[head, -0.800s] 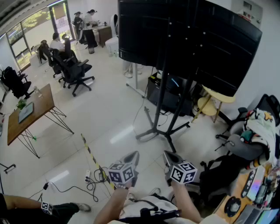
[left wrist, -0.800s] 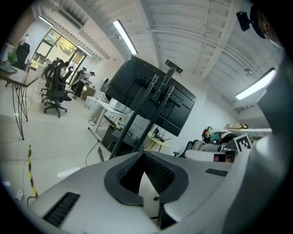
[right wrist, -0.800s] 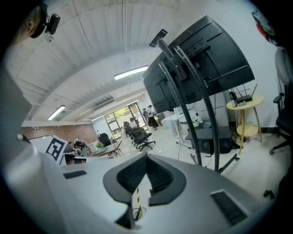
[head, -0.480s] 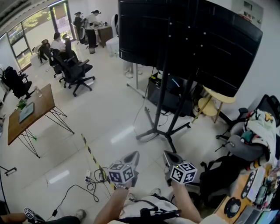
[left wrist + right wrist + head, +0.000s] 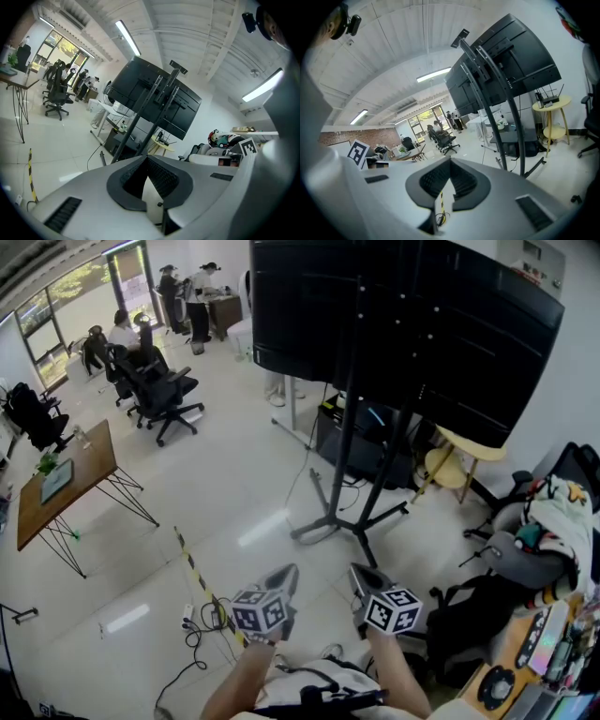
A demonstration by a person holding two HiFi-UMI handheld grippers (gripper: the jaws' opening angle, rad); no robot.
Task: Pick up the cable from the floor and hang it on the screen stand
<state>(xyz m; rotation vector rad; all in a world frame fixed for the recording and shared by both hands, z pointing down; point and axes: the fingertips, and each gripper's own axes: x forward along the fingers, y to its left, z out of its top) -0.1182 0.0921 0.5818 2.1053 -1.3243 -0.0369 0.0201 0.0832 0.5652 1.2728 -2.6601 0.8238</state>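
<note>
At the far left a wood table (image 5: 66,474) stands on thin legs. Behind it are black chairs (image 5: 159,390) on wheels. A strip of yellow and black tape (image 5: 192,568) runs across the white floor (image 5: 234,474). The cable (image 5: 202,620) lies on the floor in a loose pile by the near end of the tape, just left of the left gripper. One end trails off toward the bottom edge. Nothing touches it.

The person's left arm (image 5: 234,681) and right arm (image 5: 398,676) come up from the bottom of the head view, side by side. The left gripper (image 5: 284,576) and the right gripper (image 5: 360,576) are held close together, above the floor. Both point ahead and a little down, toward the feet of the stand. On each one the jaws are pressed together at the tips, and there is nothing between them.

The black stand (image 5: 345,465) is right ahead, with its feet spread on the floor. It holds up a big dark screen (image 5: 403,324). To the right is a small yellow stool (image 5: 459,451), and then a seat piled with clothes (image 5: 553,512).
</note>
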